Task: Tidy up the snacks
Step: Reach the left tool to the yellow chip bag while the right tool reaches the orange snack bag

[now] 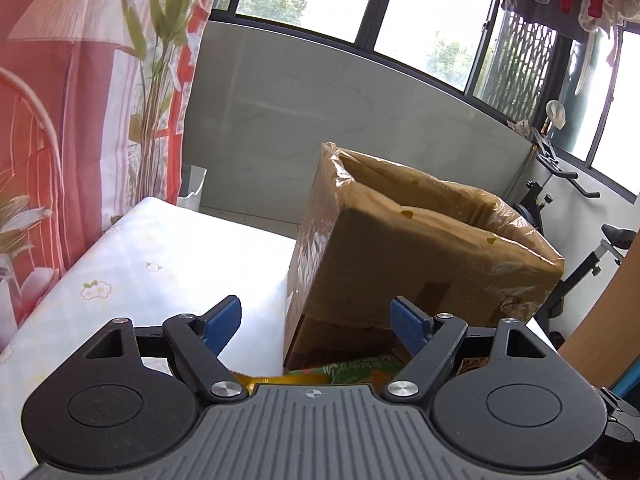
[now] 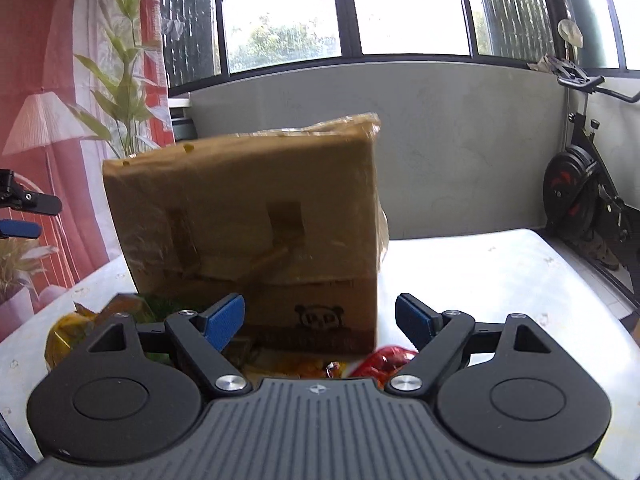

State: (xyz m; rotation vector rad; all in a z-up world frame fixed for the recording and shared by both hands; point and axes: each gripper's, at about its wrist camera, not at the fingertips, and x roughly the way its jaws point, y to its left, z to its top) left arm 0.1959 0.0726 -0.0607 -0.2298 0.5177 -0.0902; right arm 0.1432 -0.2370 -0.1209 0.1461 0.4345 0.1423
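Note:
A brown cardboard box, open at the top and wrapped in clear tape, stands on the white flowered table. It also shows in the right wrist view. My left gripper is open and empty, just in front of the box. A green snack packet and a yellow one lie below it, mostly hidden. My right gripper is open and empty, facing the box's side. A red snack, a yellow packet and a green one lie at the box's foot.
A red printed curtain hangs at the left. An exercise bike stands at the right beyond the table edge. A grey wall with windows lies behind. The left gripper's tip shows at the far left of the right wrist view.

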